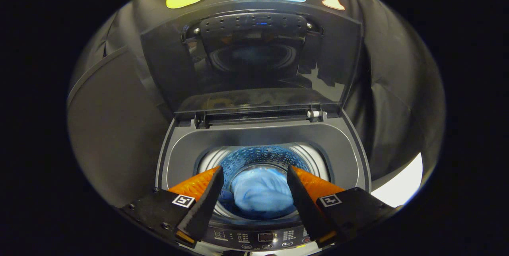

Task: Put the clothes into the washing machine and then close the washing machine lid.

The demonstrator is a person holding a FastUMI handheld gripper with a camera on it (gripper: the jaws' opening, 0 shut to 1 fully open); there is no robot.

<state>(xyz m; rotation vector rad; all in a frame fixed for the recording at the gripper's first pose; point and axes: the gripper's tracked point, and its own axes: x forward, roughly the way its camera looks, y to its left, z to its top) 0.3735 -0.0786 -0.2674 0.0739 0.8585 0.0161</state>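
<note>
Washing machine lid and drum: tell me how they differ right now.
The lid stands raised behind the opening, hinged at the back; the drum sits sunk below it. The lid is dark, flat and glossy, mirroring the drum; the drum is round, perforated and blue-tinted. The lid holds nothing; the drum holds the blue clothes. The tool hangs open above the drum, fingers apart, touching neither. Both belong to one washing machine.

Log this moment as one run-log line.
gripper: open, holding nothing, above drum | clothes: blue, in drum | lid: raised, upright | left: close lid
</note>
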